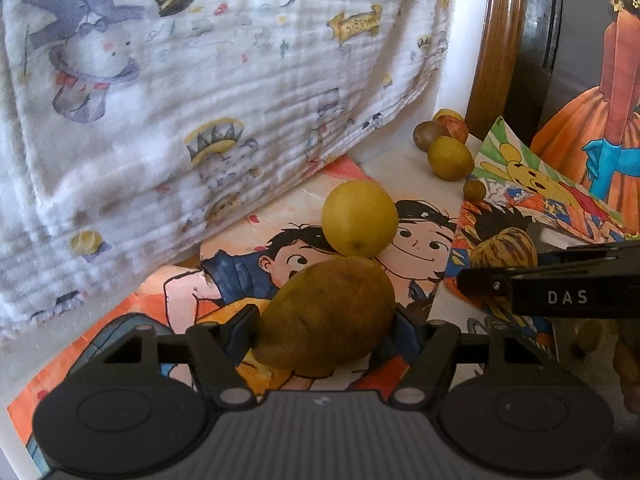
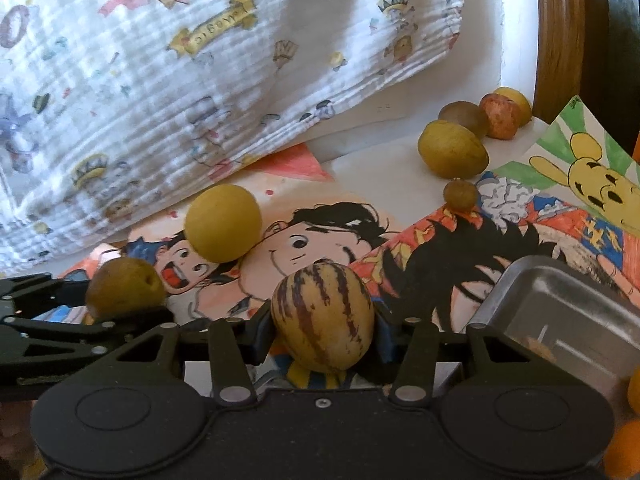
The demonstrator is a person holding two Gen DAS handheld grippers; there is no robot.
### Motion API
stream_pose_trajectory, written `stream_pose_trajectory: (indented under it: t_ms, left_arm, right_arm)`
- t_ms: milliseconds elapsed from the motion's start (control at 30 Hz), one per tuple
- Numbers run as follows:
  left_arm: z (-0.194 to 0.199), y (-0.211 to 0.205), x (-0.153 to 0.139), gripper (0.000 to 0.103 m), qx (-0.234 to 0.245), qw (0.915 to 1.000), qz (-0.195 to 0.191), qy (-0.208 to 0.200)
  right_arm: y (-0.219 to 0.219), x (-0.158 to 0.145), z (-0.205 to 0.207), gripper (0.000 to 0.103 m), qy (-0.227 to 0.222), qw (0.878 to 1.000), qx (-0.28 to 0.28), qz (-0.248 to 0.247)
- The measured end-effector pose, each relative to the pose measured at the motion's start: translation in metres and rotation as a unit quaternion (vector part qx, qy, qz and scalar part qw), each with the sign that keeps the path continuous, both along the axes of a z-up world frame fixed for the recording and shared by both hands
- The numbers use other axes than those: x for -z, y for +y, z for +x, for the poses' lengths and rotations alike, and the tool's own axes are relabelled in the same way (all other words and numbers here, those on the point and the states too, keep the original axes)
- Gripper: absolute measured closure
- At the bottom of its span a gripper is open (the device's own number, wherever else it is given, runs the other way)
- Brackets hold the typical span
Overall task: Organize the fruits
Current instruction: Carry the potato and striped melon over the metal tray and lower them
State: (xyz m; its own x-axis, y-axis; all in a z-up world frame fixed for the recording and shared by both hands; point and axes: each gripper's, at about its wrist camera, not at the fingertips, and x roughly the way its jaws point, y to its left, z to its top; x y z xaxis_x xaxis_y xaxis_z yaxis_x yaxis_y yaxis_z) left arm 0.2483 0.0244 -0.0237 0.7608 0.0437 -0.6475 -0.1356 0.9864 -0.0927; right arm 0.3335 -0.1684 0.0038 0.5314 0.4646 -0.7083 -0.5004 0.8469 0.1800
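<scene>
My left gripper (image 1: 325,320) is shut on a brown-green oval fruit (image 1: 326,316); the same fruit (image 2: 124,286) and gripper show at the left of the right wrist view. My right gripper (image 2: 323,326) is shut on a yellow fruit with purple stripes (image 2: 323,316), which also shows behind the right gripper's fingers (image 1: 504,250) in the left wrist view. A round yellow fruit (image 1: 359,218) (image 2: 223,228) lies on the cartoon drawing just beyond both. Further back sit a green-yellow fruit (image 2: 452,154), a small brown one (image 2: 460,196) and a cluster with a reddish fruit (image 2: 498,114).
A printed white cloth (image 1: 180,92) hangs over the left and back. Coloured drawings (image 2: 400,248) cover the white surface. A metal tray (image 2: 560,304) stands at the right, with orange fruits (image 2: 626,452) at the lower right edge. A wooden frame (image 1: 496,40) rises at the back right.
</scene>
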Motion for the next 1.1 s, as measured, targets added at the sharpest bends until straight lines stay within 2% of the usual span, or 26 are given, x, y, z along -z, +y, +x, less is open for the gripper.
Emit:
stream_pose_trajectory:
  t_ms: [300,567,767,1100]
  left_arm:
    - [-0.016,-0.006,-0.008,0.030,-0.002,0.9999,-0.008,-0.010]
    - [-0.030,-0.024,-0.021,0.030,0.012,0.9996,-0.010,-0.022]
    - [-0.039,-0.051,-0.030,0.030,0.054,0.9977,-0.026,-0.033]
    - [-0.048,-0.105,-0.029,0.030,0.140,0.9893,-0.029,-0.028]
  right_arm:
    - [-0.015,-0.010,-0.027,0.052,0.006,1.000,0.011,0.027]
    - [-0.045,-0.034,-0.060,0.052,-0.013,0.997,0.044,0.054]
    - [-0.082,-0.044,-0.080,0.052,-0.024,0.992,0.104,0.065]
    - [-0.146,-0.031,-0.104,0.052,-0.005,0.977,0.201,0.069]
